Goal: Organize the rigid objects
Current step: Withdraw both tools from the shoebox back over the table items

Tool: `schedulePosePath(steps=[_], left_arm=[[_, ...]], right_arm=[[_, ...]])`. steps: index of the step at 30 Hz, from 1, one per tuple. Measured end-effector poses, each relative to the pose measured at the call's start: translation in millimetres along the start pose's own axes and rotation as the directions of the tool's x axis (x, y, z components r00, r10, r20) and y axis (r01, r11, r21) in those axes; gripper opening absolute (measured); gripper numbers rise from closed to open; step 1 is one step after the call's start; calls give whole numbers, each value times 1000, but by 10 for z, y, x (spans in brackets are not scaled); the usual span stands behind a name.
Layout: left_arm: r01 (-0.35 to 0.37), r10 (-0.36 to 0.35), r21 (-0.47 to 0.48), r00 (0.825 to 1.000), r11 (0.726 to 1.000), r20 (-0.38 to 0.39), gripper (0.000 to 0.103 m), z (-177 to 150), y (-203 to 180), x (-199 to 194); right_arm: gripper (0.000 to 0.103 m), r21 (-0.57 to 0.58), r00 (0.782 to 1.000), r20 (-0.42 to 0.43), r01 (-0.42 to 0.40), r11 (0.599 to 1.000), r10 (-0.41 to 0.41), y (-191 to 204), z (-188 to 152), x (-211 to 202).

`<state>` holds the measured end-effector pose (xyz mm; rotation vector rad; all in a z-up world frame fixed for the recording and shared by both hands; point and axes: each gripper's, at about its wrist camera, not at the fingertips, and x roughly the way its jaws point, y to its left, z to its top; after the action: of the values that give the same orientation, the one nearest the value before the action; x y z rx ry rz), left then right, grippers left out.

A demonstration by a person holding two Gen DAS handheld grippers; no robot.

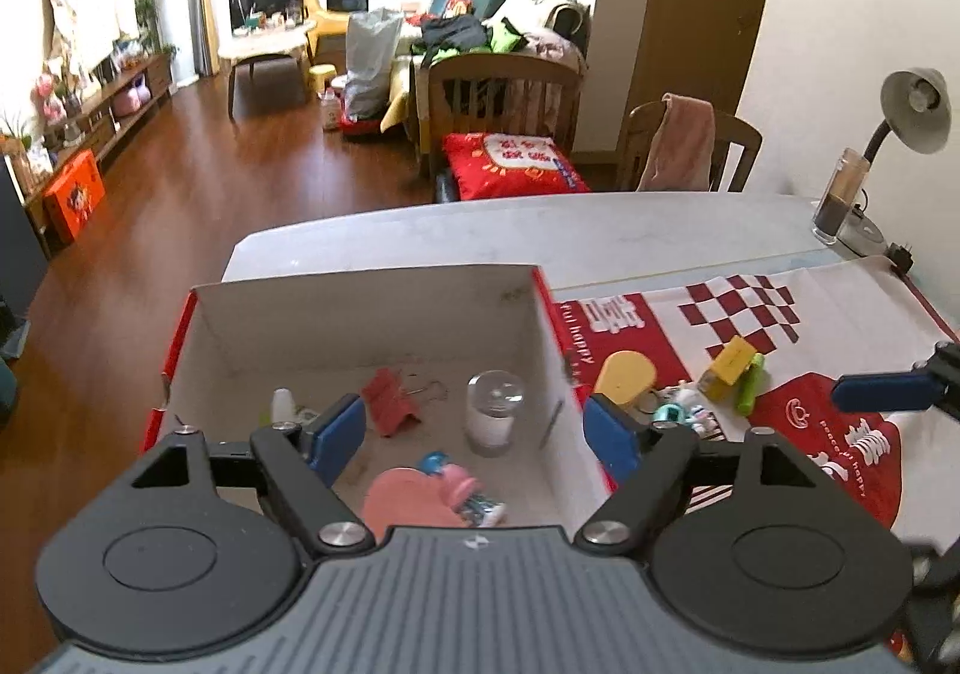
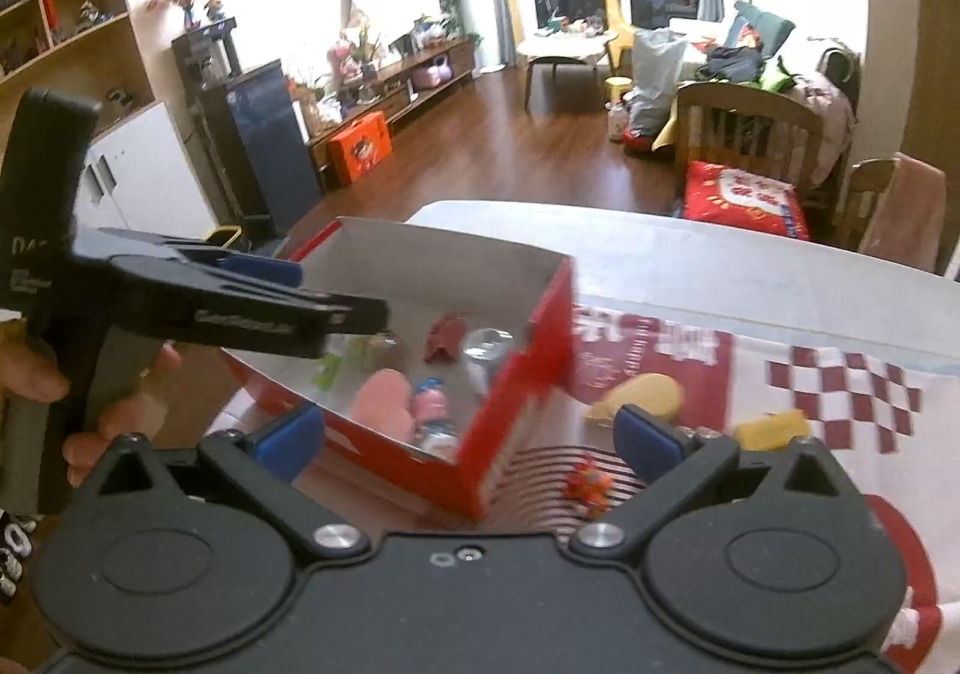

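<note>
Pale marble counter (image 1: 420,236) carries a red cardboard box with white inside (image 1: 360,314), already holding a red binder clip (image 1: 390,401), clear jar (image 1: 493,413) and pink toy (image 1: 414,497); yellow pieces (image 1: 627,374) wait on the cloth. Left gripper (image 1: 474,434) fingers gape empty above the box.

From the right wrist, the right gripper (image 2: 468,437) fingers spread wide, empty, straddling the box corner.

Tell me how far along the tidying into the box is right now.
Partly done. The box already holds a red binder clip, a clear jar and a pink toy. Nothing is in hand: the left gripper and right gripper are both open and empty. Left on the cloth: a yellow piece, a yellow block and small toys.
</note>
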<state>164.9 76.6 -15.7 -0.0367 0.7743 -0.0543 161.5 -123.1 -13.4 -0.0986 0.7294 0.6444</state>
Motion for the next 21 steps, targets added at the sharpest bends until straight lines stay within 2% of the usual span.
schedulePosePath(steps=[4, 9, 16, 18, 21], left_arm=[[-24, 24, 11, 999, 1000, 26, 80, -81, -264, -46], [-5, 5, 0, 998, 1000, 67, 80, -201, -562, -47], [-1, 0, 18, 997, 1000, 80, 80, -359, -1000, 133], [-23, 19, 39, 996, 999, 89, 80, -415, -1148, 201], [-14, 8, 71, 997, 997, 79, 80, -527, -1352, 341]], right_arm=[[103, 24, 1000, 10, 30, 999, -30, -340, -152, -170], [103, 56, 998, 4, 63, 996, -64, -738, -298, -276], [103, 47, 995, -10, 101, 994, -100, -1108, -458, -277], [103, 60, 995, -21, 97, 993, -96, -1216, -490, -235], [103, 55, 992, -34, 119, 991, -118, -1361, -534, -197]])
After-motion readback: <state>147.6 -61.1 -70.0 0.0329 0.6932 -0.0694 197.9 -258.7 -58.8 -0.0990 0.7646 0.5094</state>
